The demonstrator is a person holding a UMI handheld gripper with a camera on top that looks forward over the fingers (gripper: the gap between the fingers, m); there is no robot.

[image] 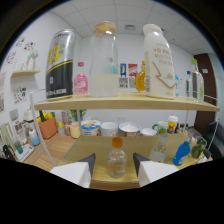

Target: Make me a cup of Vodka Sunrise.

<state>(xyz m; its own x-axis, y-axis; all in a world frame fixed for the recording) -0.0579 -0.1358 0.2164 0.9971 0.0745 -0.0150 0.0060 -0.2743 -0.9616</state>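
Note:
A small clear bottle [116, 159] with an orange cap stands on the wooden table [100, 145], between my two fingers with a gap on each side. My gripper [113, 161] is open around it. Its white fingertips [82, 167] sit level with the bottle's lower body. On the shelf [125, 102] above stand a black and yellow can [61, 65], a small pink bottle [81, 80], a tall clear bottle [104, 60] holding pale liquid, an orange-yellow bottle [141, 77] and a large white bottle [159, 62].
Beyond the bottle, a row of bowls and tubs [120, 129] lines the table under the shelf. A clear glass [160, 149], a blue item [181, 152] and a green item [199, 147] stand ahead of the right finger. An orange container [47, 127] sits far left.

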